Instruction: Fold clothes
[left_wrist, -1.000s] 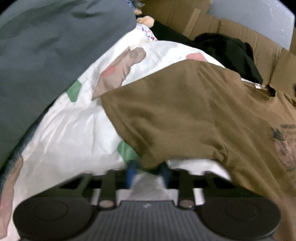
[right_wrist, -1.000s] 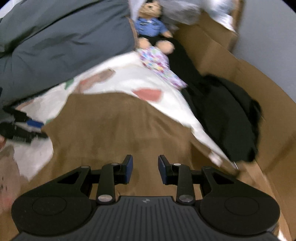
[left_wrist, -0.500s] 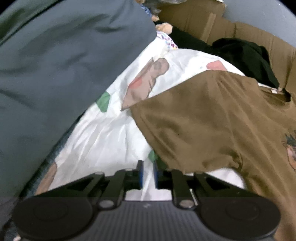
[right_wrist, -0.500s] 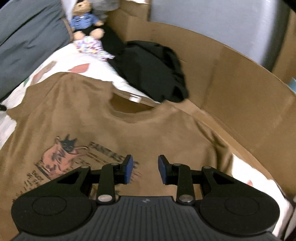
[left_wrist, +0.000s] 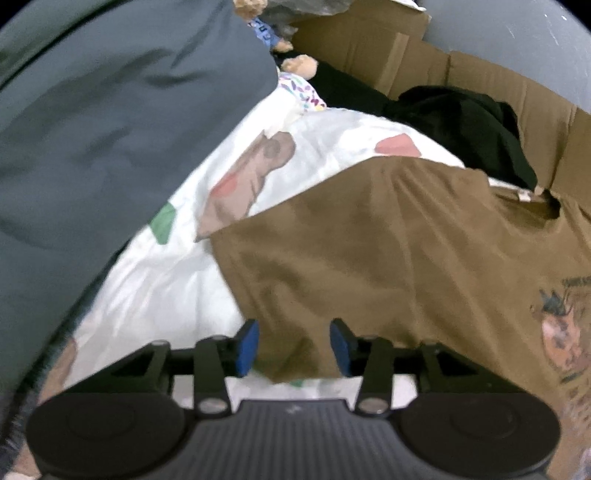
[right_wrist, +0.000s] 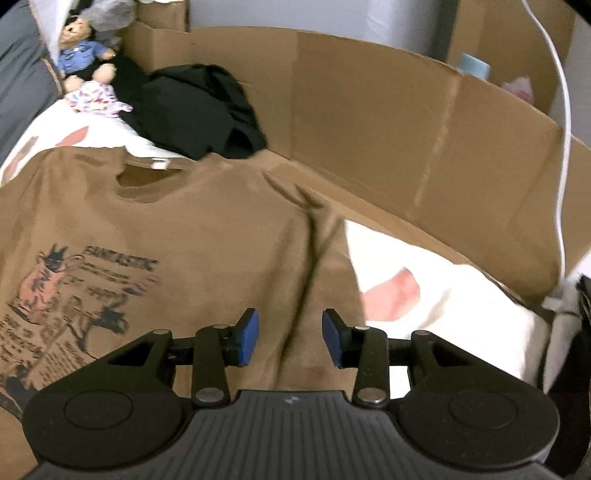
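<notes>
- While the brown T-shirt (left_wrist: 388, 236) lies spread flat on the white patterned bedsheet (left_wrist: 155, 291), both tongs hang over its sleeves with nothing clamped.
- Left gripper (left_wrist: 294, 345): lower centre of the left wrist view, jaws opening, blue pads apart. Sleeve hem lies between the pads, no pad pressing on it.
- Right gripper (right_wrist: 290, 336): lower centre of the right wrist view, jaws opening, pads apart. Under the gap is brown sleeve cloth with a crease running up from it; cloth not pinched.
- T-shirt (right_wrist: 207, 221) in the right wrist view fills the left and centre, collar with white label at upper left, dark print with the word FANTASTIC at left.
- Bedsheet (right_wrist: 443, 295) shows at right of the sleeve, pink patch just beside the sleeve edge.
- Black garment (right_wrist: 199, 110) bunched at upper left, just beyond the collar, against the cardboard wall (right_wrist: 388, 129).
- Teddy bear (right_wrist: 83, 48) in blue top sits at far upper left, small multicoloured cloth (right_wrist: 96, 98) in front of it.
- Grey duvet (left_wrist: 92, 129) takes the whole left of the left wrist view, overlapping the sheet.
- White cable (right_wrist: 563, 147) runs down the right edge of the right wrist view.
</notes>
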